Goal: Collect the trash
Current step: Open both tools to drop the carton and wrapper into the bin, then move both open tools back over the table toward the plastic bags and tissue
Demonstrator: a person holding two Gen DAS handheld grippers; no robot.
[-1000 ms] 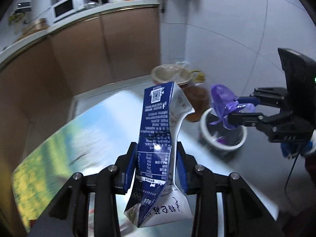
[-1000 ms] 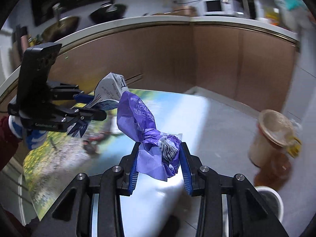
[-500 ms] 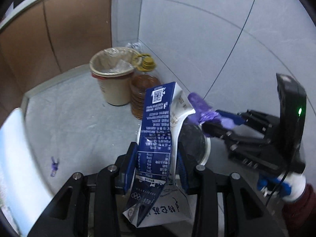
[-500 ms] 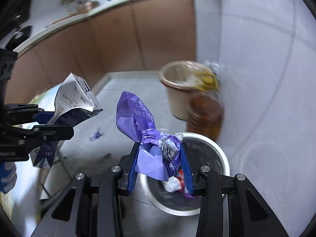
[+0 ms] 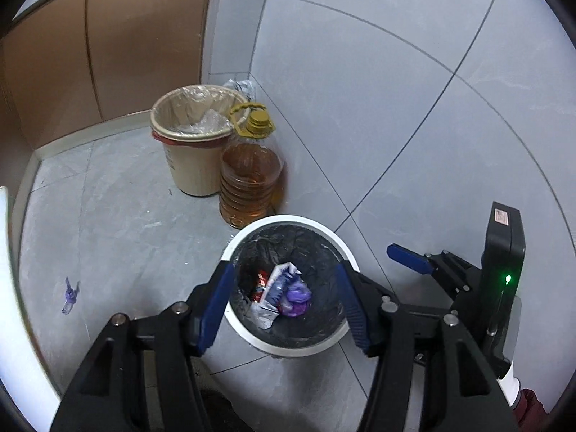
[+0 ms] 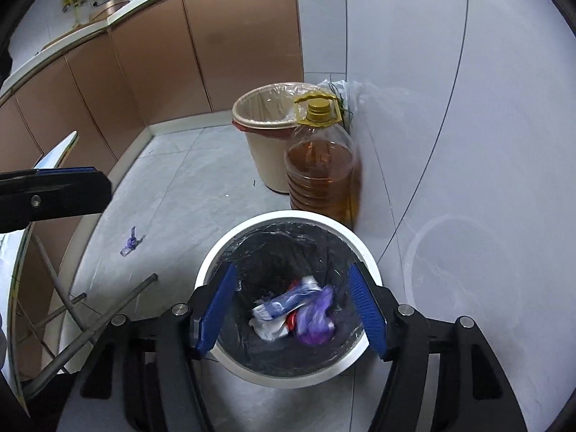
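Your left gripper [image 5: 284, 300] hangs with its blue-padded fingers spread wide and nothing between them, and your right gripper [image 6: 291, 309] is the same, released and empty. Both are held straight above the white round bin with the black liner [image 5: 334, 239], low in the centre of each frame, so that anything let go lands inside and not on the floor. There the trash lies: the blue-and-white milk carton [image 5: 275, 288] is crumpled on its side at the bottom of the liner, and the purple crinkled wrapper [image 5: 297, 297] rests touching it, with a bit of red packaging beside them. Just beyond the bin, toward the upper middle of the frame, a clear plastic jug of amber oil with a yellow cap [image 5: 250, 180] stands against the grey tiled wall, and a beige bucket lined with clear plastic [image 5: 190, 133] stands touching it on the left. One small purple scrap [image 5: 69, 293] lies on the grey floor at the left of the left view, well apart from the bin. It looks like the next piece to collect.
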